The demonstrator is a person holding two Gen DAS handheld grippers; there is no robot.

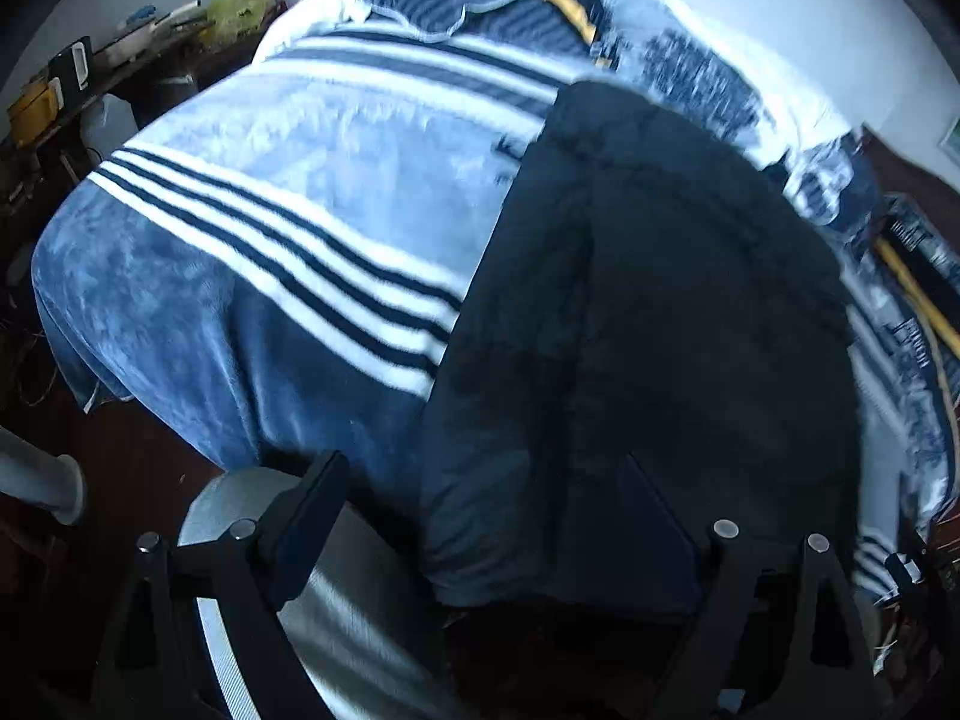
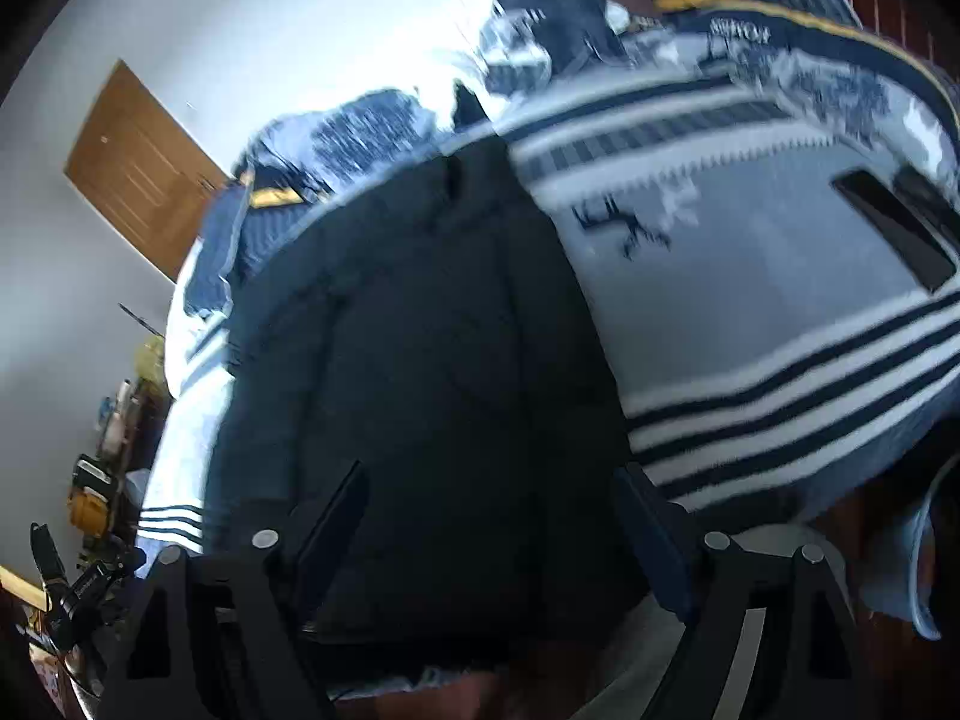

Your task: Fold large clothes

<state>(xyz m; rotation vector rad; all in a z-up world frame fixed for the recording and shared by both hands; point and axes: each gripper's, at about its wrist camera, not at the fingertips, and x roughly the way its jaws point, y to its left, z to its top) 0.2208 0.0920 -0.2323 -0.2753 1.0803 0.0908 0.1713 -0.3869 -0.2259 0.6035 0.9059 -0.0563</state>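
**Both tools open above near hem of dark jacket, grasp not yet made**

Landmark: the dark padded jacket [image 1: 648, 324], lying flat on the bed, over a blue fleece blanket [image 1: 252, 252] with white and navy stripes.

Nearest: left tool [image 1: 480, 516], jaws wide apart, nothing pinched. Its left finger sits off the jacket's near-left edge, over the blanket's drop; the right finger is over the jacket body. Right tool [image 2: 498, 516] likewise spread wide, both fingers over the jacket's near end, no cloth between the pads as far as the blur allows. Contact with the fabric cannot be told in either view.

Mid: jacket runs away from the tools toward the far end of the bed, a centre seam or zip line visible, the surface lightly wrinkled. Looks unfolded or barely folded.

Far: beyond the jacket's far end, a bunched patterned quilt [image 1: 690, 60] with a yellow band. Left of the jacket, off the bed, a cluttered side surface [image 1: 108, 72] with small items, too blurred to name. A wooden door [image 2: 144, 168] on the far wall.

Step judged: reach for the first fold, early in the task. Next move calls for each tool to close on a near hem corner, then lift together and carry the hem toward the collar.

Containers: none clearly seen.
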